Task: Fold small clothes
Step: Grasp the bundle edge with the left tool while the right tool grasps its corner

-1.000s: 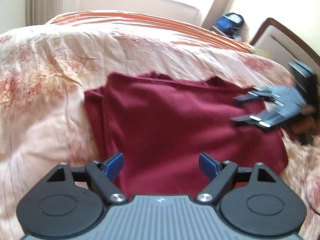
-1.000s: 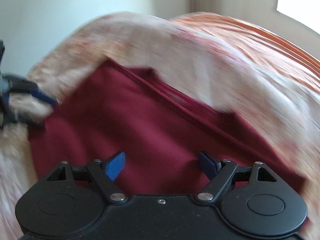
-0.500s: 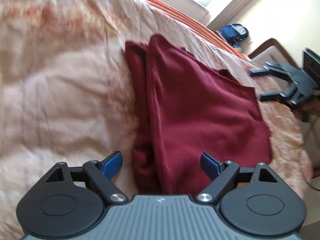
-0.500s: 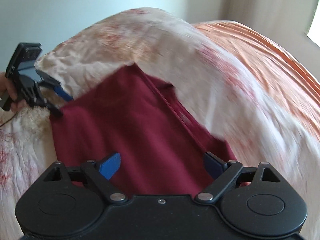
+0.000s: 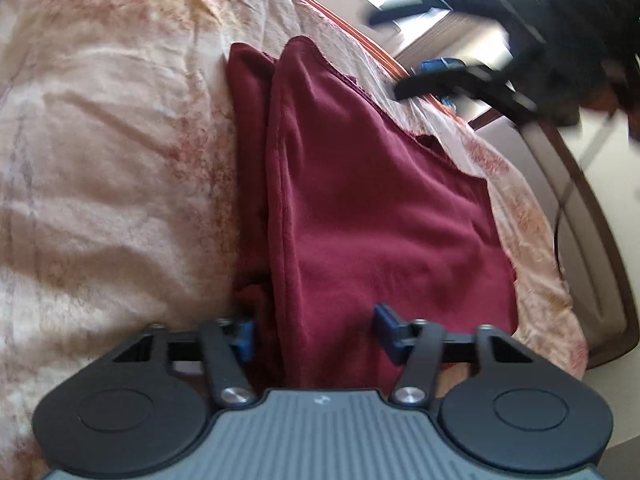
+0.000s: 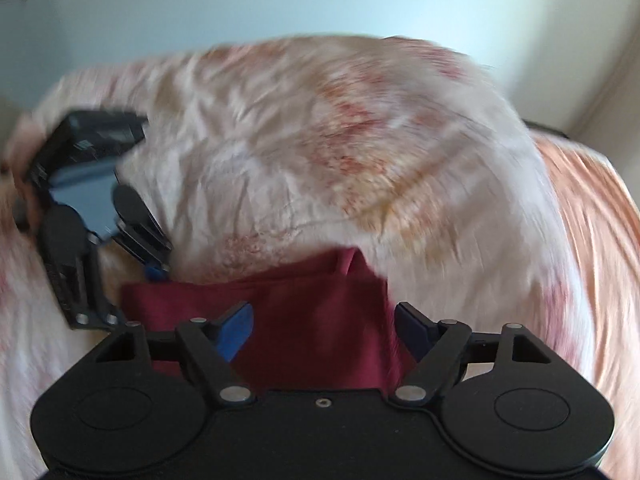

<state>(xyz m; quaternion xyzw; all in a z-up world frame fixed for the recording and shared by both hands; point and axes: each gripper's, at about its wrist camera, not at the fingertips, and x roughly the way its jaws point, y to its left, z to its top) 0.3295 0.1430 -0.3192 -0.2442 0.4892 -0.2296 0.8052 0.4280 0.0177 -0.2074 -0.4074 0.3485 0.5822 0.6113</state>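
Judging by how the dark maroon knit garment (image 5: 384, 216) lies, you are partway through: it sits flat on the cream bedspread with rust-red blotches (image 5: 100, 152) as a rough rectangle, with one long side already doubled over, a second layer showing as a ridge along its edge toward 9 o'clock in the left wrist view. No sleeves or legs stick out, so the first fold looks done. What seems left is at least one cross fold to bring the near short end toward the far one, then a smoothing.

Your left gripper (image 5: 314, 334) has its blue-padded fingers apart, straddling the near edge of the cloth at 6 o'clock, with fabric between them but not pinched. Your right gripper (image 6: 324, 330) also has its fingers spread wide over the opposite short end, gripping nothing. In the left view it appears as a dark blur at 1 o'clock, above the far end of the cloth and apart from it.

Around you: an orange striped coverlet (image 6: 600, 220) at 3 o'clock in the right view, a dark wooden bed frame (image 5: 592, 216) at 3 o'clock in the left view, and something small and blue beyond the bed at 1 o'clock, too blurred to name. Nothing rests on the garment. The doubled edge is bunched near your left fingers and could drag unevenly.
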